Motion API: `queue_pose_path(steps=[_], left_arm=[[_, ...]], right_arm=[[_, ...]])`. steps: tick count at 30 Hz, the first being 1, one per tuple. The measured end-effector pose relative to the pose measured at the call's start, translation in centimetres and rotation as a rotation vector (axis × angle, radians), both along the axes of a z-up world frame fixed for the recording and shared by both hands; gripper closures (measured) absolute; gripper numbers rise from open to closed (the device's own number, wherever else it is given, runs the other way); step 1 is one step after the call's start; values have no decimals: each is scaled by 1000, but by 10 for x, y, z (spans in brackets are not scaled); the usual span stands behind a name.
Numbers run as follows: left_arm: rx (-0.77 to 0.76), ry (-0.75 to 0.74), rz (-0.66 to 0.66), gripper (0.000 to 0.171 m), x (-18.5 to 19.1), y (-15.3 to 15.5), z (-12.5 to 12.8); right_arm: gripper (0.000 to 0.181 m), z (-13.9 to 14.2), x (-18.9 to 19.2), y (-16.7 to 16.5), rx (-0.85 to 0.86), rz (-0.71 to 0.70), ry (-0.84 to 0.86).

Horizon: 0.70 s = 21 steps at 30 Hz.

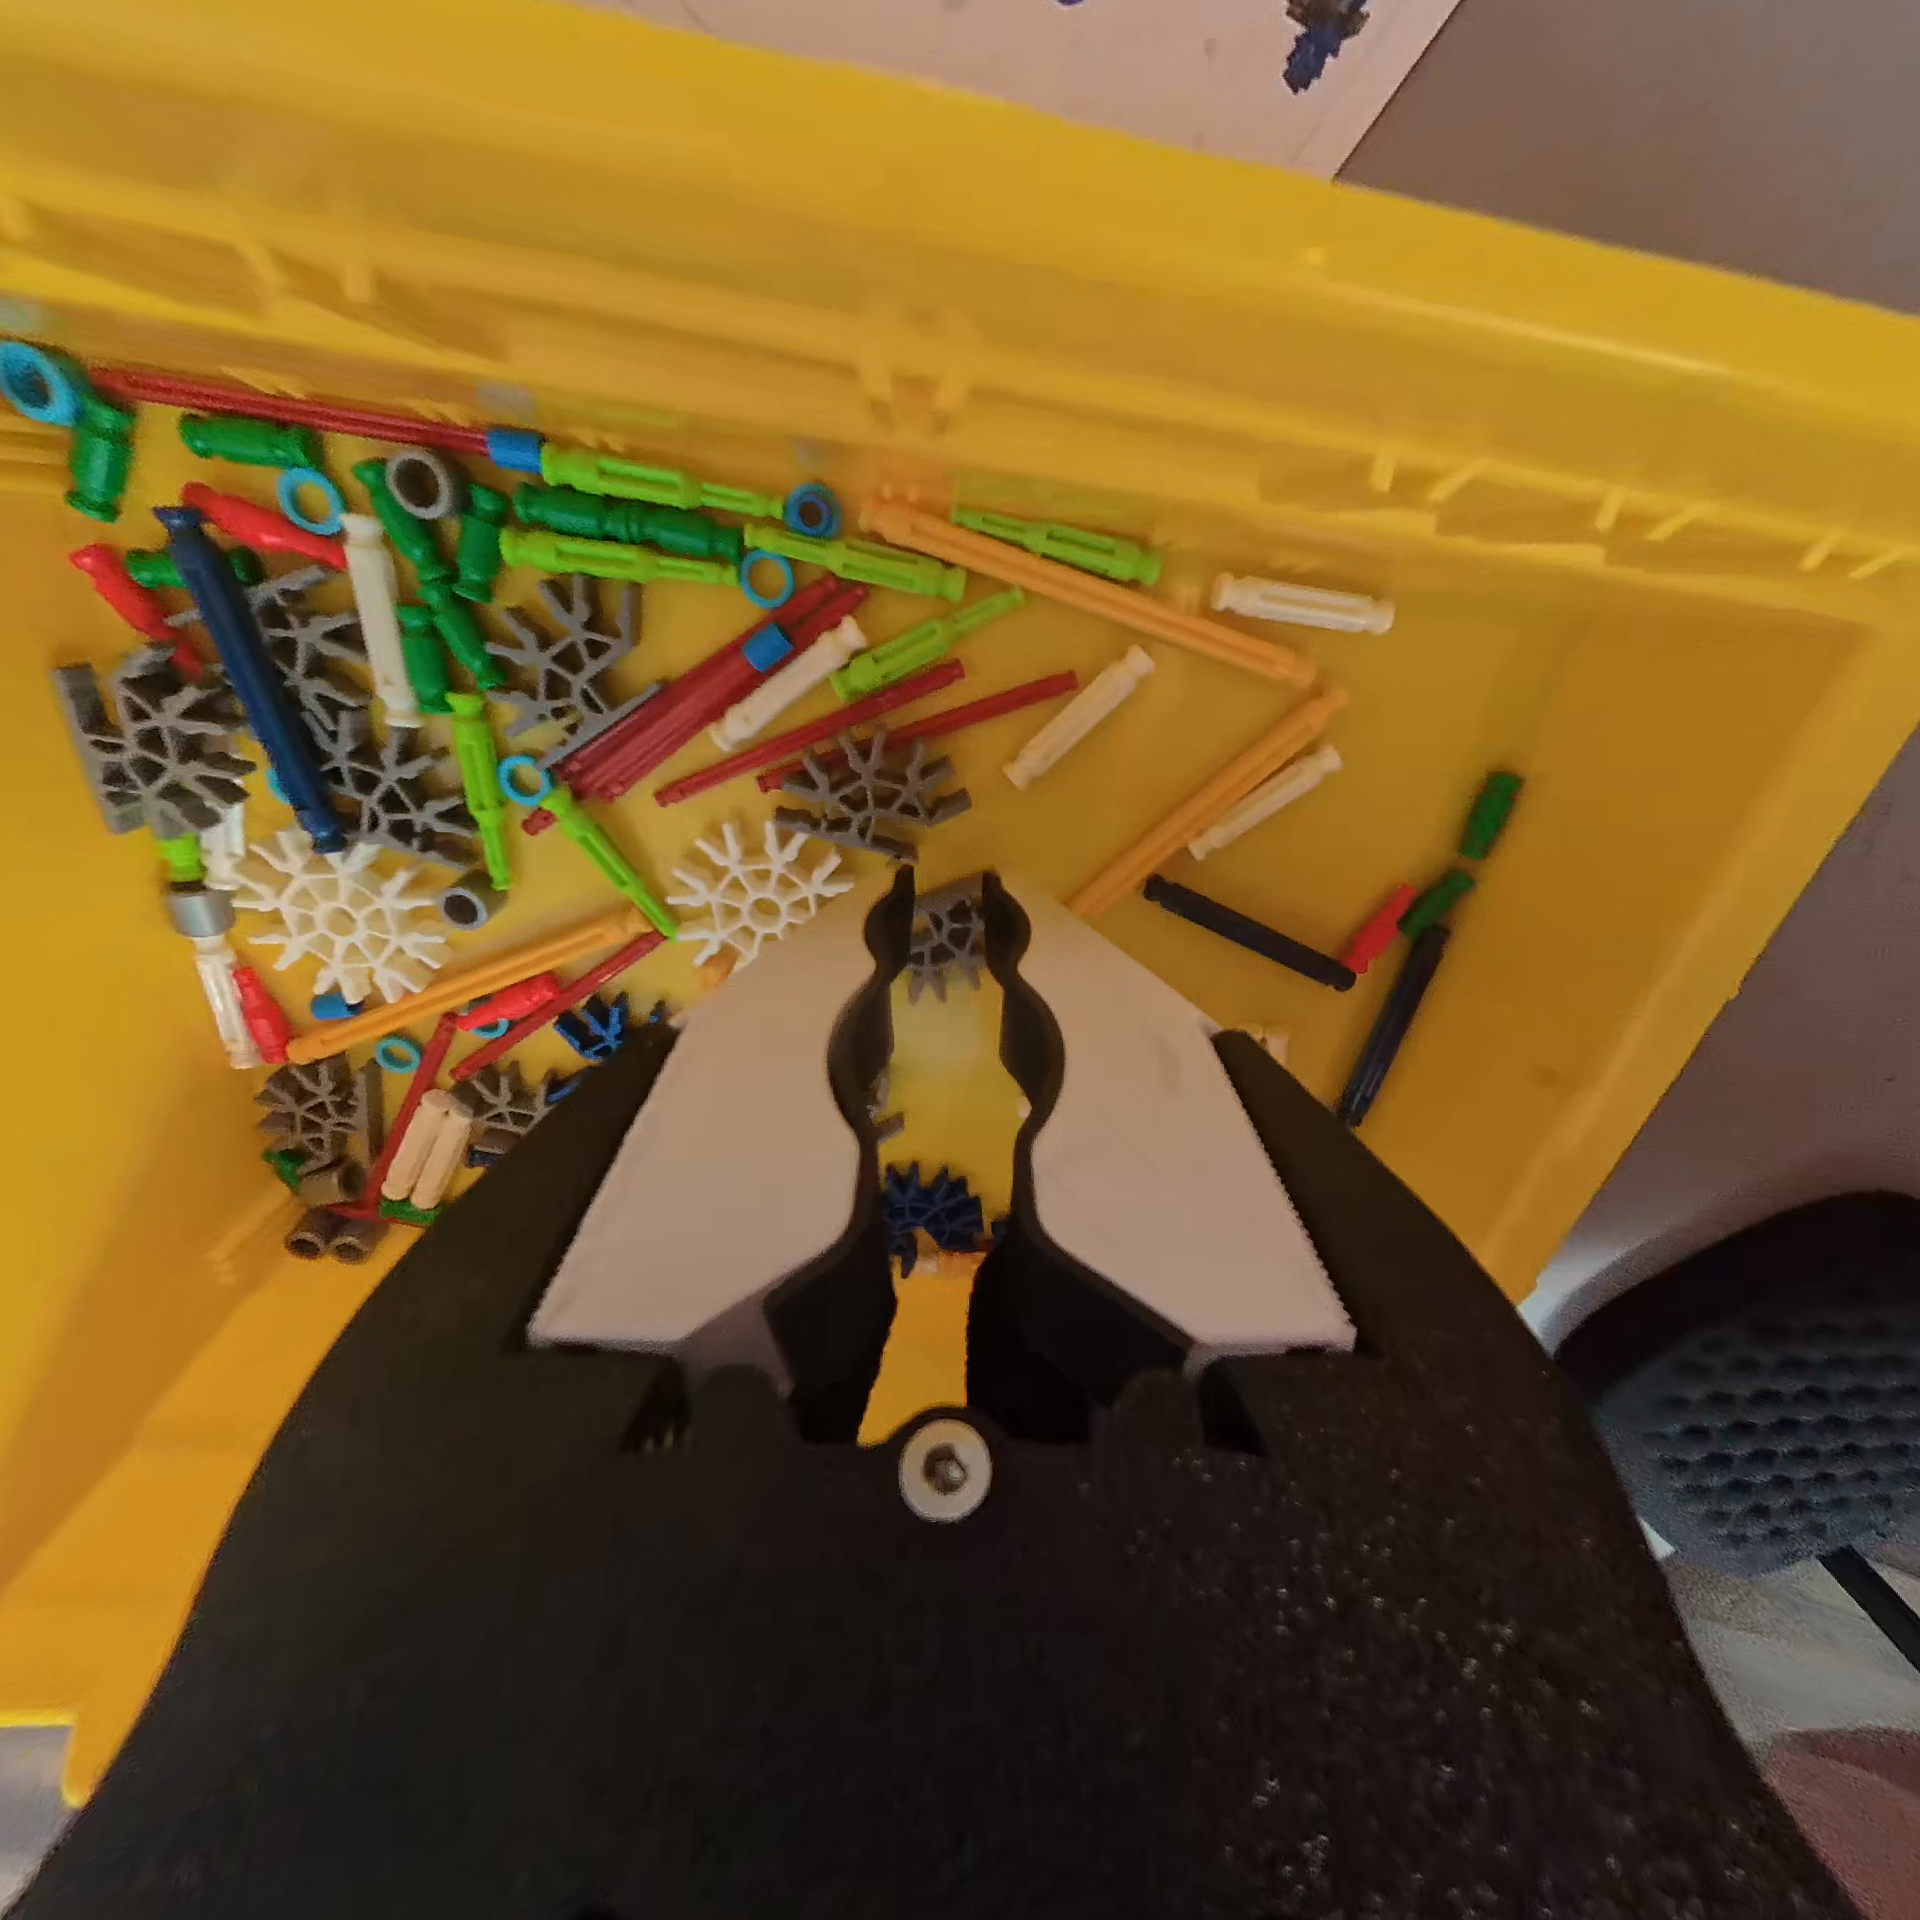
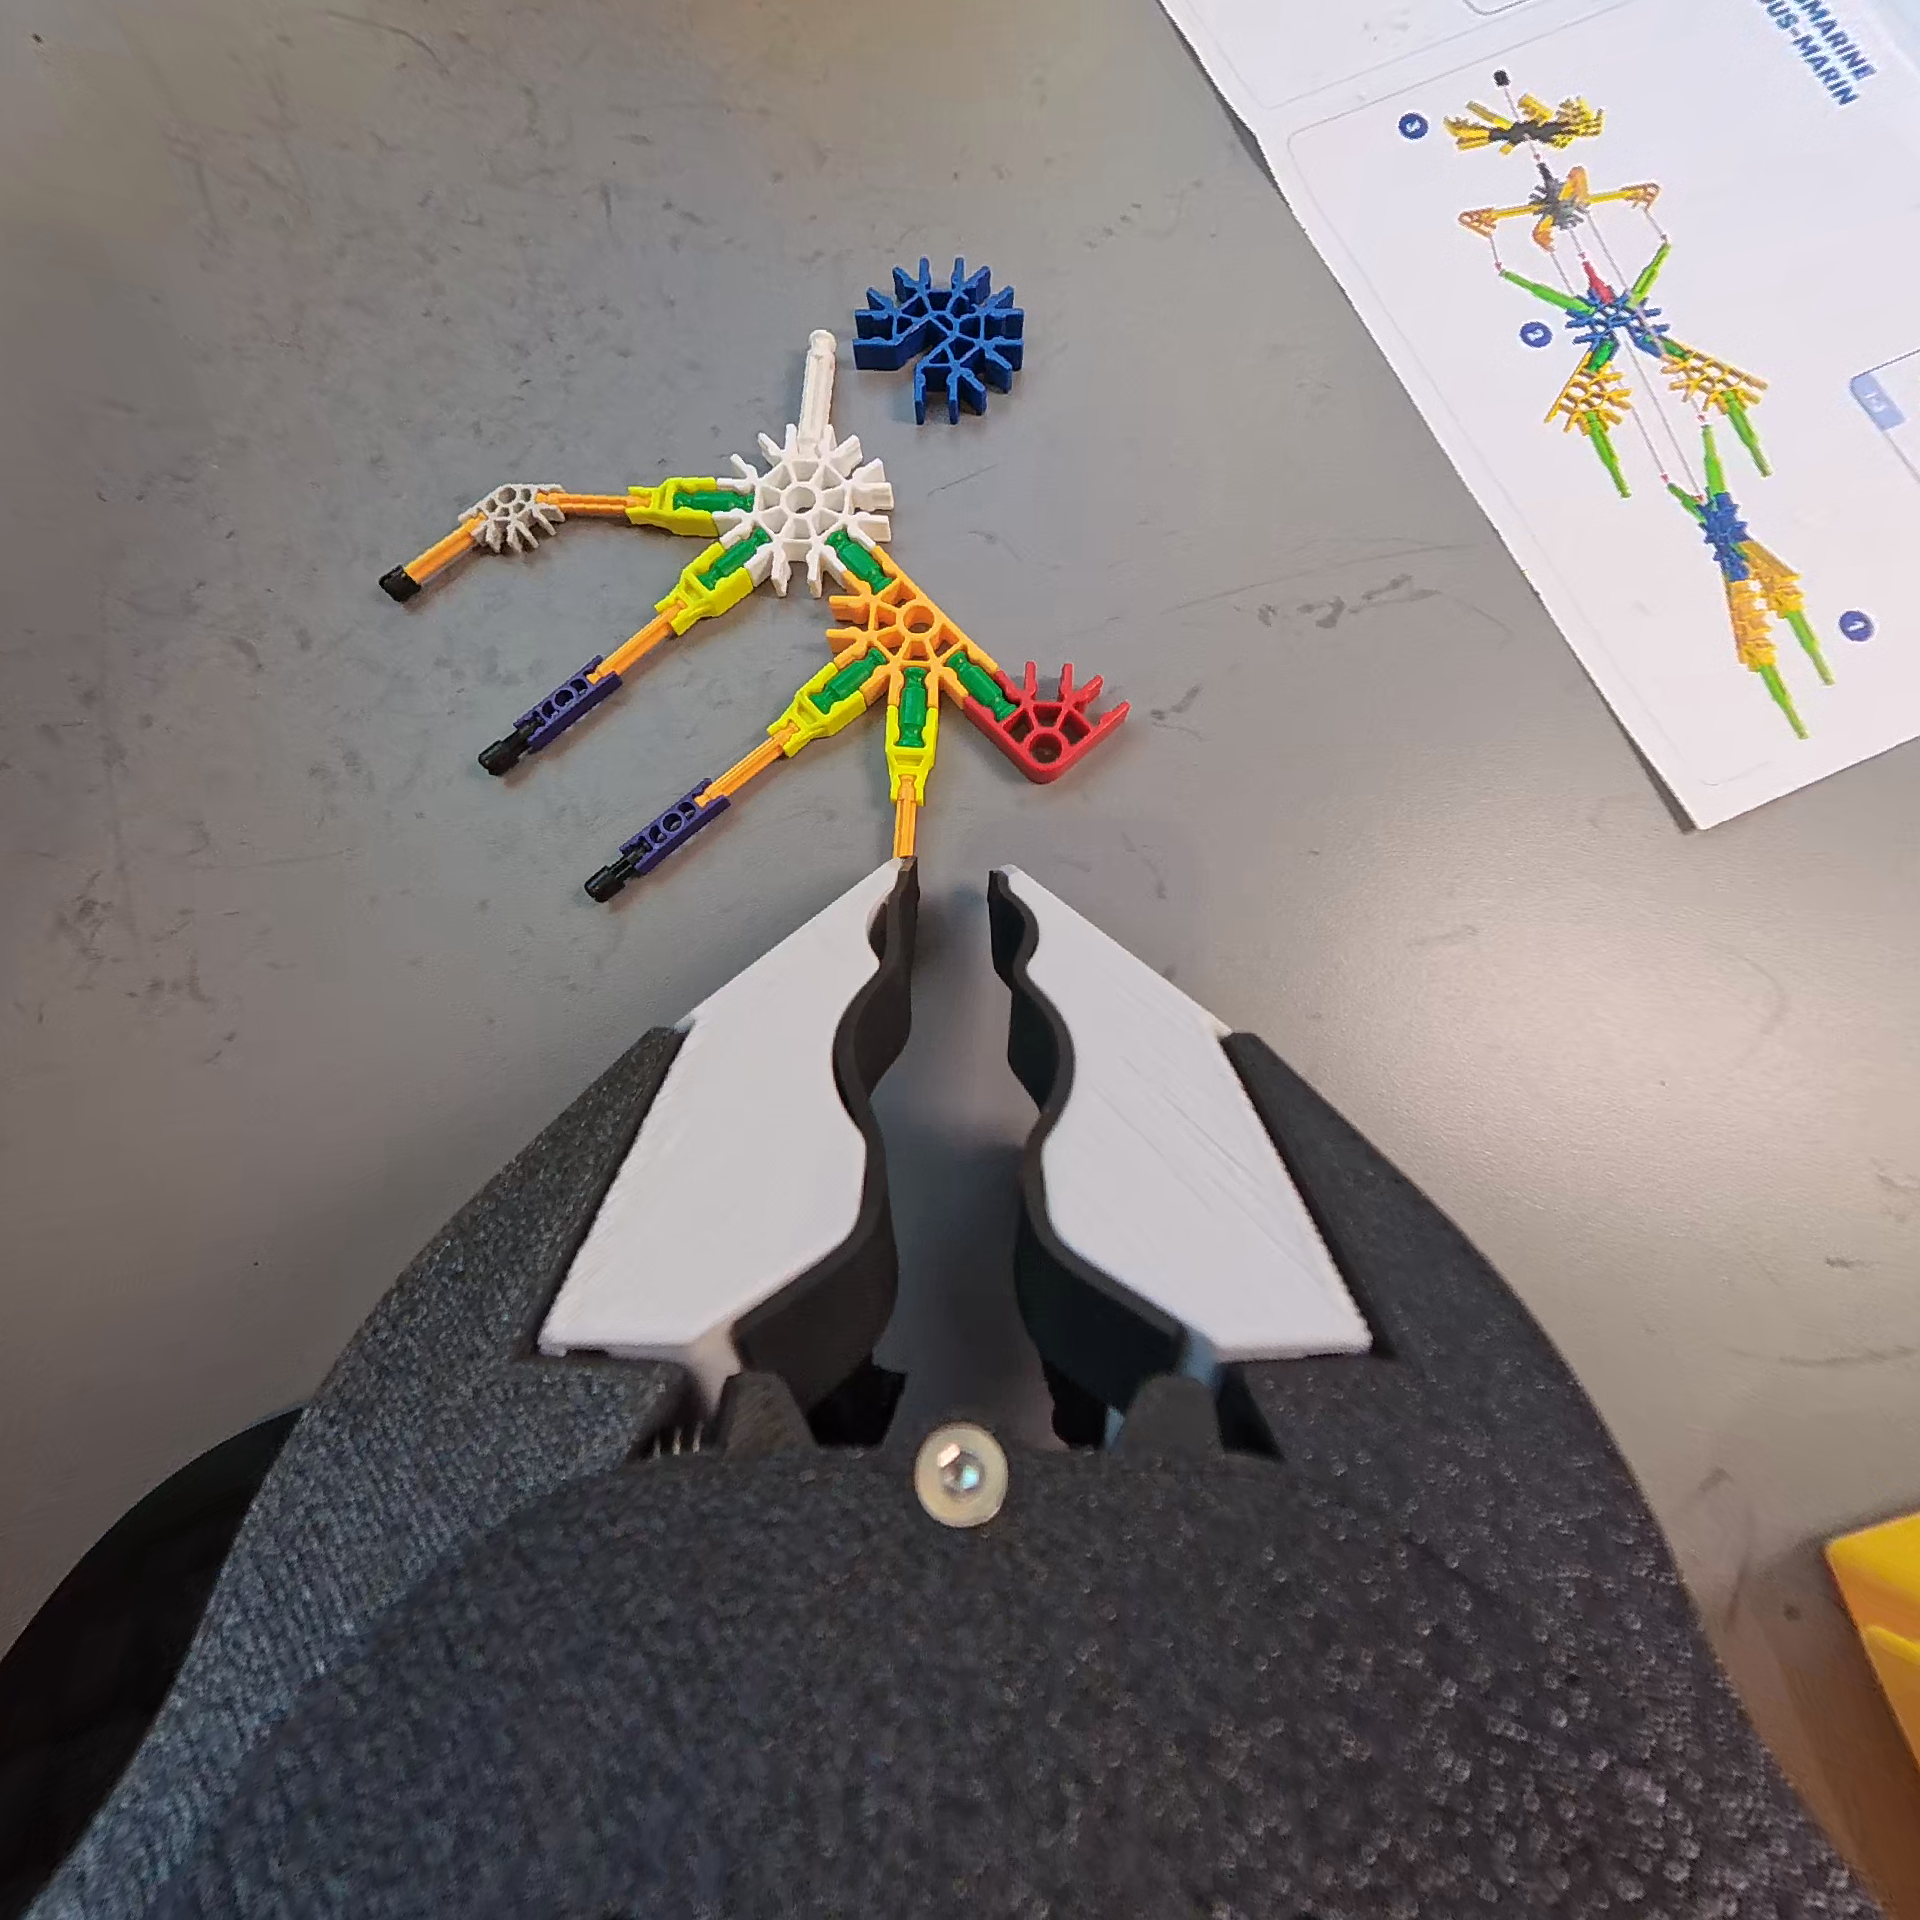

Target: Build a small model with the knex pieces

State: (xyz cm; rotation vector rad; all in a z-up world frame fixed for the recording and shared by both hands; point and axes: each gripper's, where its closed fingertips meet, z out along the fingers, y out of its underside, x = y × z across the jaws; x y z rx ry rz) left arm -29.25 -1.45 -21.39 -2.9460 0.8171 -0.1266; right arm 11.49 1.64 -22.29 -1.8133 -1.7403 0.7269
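The left tool (image 1: 943,883), with white wedge-shaped fingers lined by wavy black pads, is seen lowered into a yellow plastic bin (image 1: 1039,343) with a ribbed rim. Its tips are nearly closed around a small grey snowflake-shaped connector (image 1: 943,940) at the frame's centre; whether the piece is actually gripped cannot be told. Just above the tips lie a grey fan-shaped connector (image 1: 868,795) and a white round snowflake connector (image 1: 756,891). Slender ridged rods in red, orange, green, white and dark blue are scattered across the bin floor toward the upper left, mixed with small blue rings. A blue toothed connector (image 1: 930,1210) shows between the fingers lower down.

The right tool (image 2: 953,883) is held slightly parted over a scuffed grey desk (image 2: 312,260), with nothing between its tips. The left tip is touching or just beside the orange rod end of a flat assembled model (image 2: 821,582): one white round hub, one orange fan connector, one red corner connector, one grey connector, yellow clips and two purple pieces. A loose blue toothed connector (image 2: 940,338) lies just above the model, apart from it. A printed white instruction sheet (image 2: 1621,395) with coloured diagrams and numbered blue circles fills the upper right. A yellow edge (image 2: 1875,1621) appears at lower right.
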Motion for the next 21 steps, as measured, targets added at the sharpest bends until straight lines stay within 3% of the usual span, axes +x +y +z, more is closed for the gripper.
queue_pose_path(steps=[5, 11, 15, 21], left_arm=[[210, 41, 71, 159, -12, 39, 9], [178, 86, 9, 158, -9, 37, -9], [90, 56, -19, 167, -4, 21, -11], [152, 51, -30, 165, -6, 28, 5]], right_arm=[[169, 0, 0, 0, -1, -1, 1], [169, 0, 0, 1, -7, -4, 7], [169, 0, 0, 1, -9, -2, 7], [169, 0, 0, 1, -7, -1, 7]])
